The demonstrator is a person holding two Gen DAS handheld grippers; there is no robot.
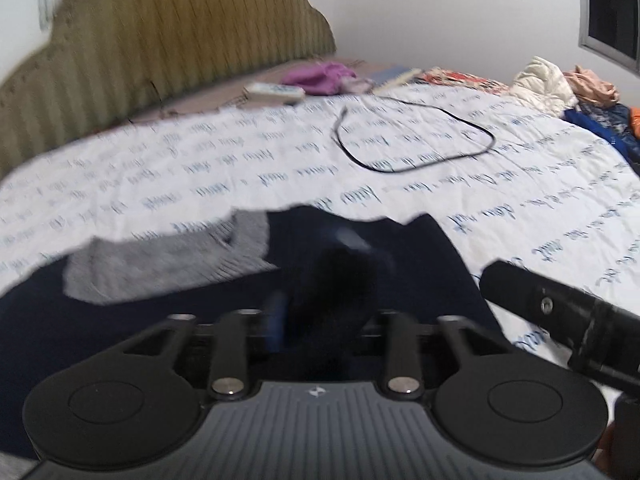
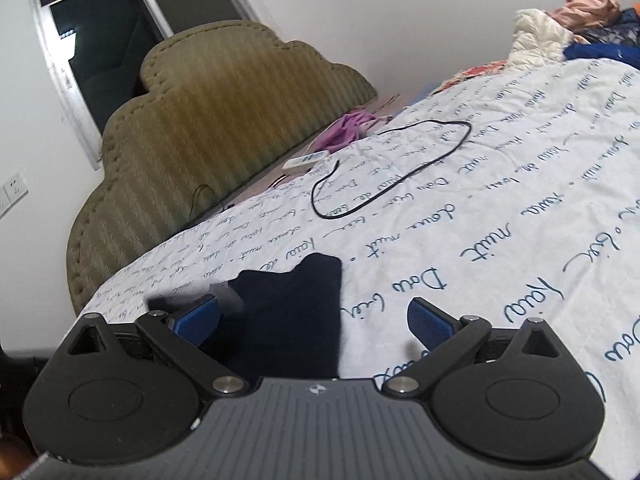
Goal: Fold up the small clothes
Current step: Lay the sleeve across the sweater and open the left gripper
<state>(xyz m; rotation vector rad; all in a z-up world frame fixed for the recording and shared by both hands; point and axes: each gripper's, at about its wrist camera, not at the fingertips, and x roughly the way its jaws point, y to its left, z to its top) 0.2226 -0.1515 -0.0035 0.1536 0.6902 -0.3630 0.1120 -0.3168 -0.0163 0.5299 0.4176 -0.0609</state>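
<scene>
Dark navy garment (image 2: 296,312) is seen flat on the bed's printed sheet (image 2: 500,208), at the near edge, well short of the looped black cable (image 2: 392,168) that lies further up the bed toward the headboard (image 2: 208,140). A grey striped patch (image 1: 168,264), collar or second small piece (cannot be told), is lapped on the garment's left part. In the right wrist view the garment's long axis is read as running away from the camera, toward the headboard; its far right corner is raised in a small peak.

Right tongs (image 2: 316,322): spread wide, nothing pinched. The garment's right edge is found between the two blue pads (image 2: 432,322), the left pad over cloth, the right pad over bare sheet.

Left tongs (image 1: 326,312): heavily blurred. A dark fold of the garment is seen bunched between the fingers; whether it is pinched or already let go cannot be told.

Judgement: the right hand is judged better placed for the garment's right edge; a fold across toward the grey patch is judged likely.
</scene>
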